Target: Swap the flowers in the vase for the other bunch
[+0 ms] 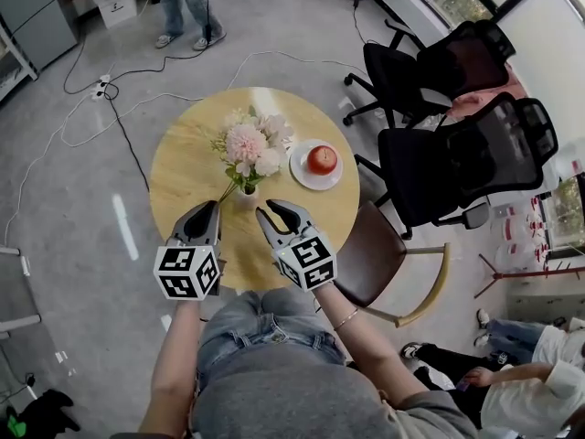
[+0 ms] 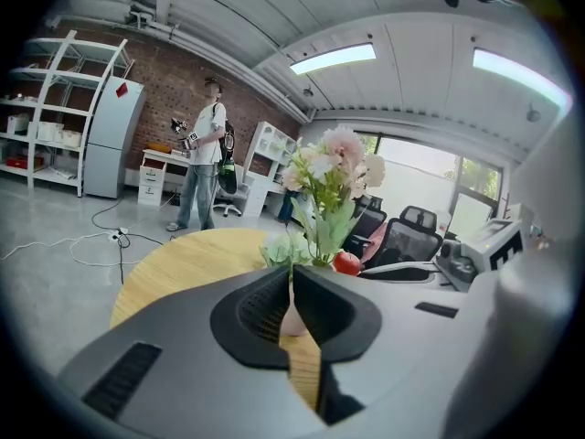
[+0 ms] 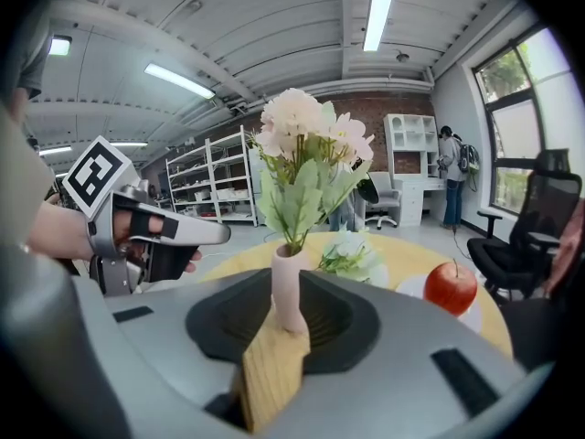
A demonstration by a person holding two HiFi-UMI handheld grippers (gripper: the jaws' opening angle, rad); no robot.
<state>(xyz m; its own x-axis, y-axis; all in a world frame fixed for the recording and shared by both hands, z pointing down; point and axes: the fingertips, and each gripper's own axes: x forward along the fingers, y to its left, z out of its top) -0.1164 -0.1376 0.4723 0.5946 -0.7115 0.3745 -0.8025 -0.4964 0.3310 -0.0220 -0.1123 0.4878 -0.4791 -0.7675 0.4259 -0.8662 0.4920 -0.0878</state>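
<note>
A slim pink vase [image 1: 247,193] stands on the round wooden table [image 1: 183,172] with a bunch of pink and white flowers [image 1: 249,144] in it. A second bunch, white with green leaves [image 3: 352,254], lies on the table behind the vase. My left gripper [image 1: 207,212] hovers just left of the vase, shut and empty; in its own view the vase [image 2: 292,321] shows through the slit of the left gripper [image 2: 291,286]. My right gripper [image 1: 278,216] is just right of the vase, open. The vase [image 3: 288,286] stands ahead of the right gripper [image 3: 291,311], untouched.
A red apple [image 1: 321,159] sits on a white plate [image 1: 300,174] right of the flowers. A brown chair [image 1: 370,254] and two black office chairs [image 1: 457,154] stand to the right. Cables run over the floor, and a person [image 1: 187,7] stands beyond the table.
</note>
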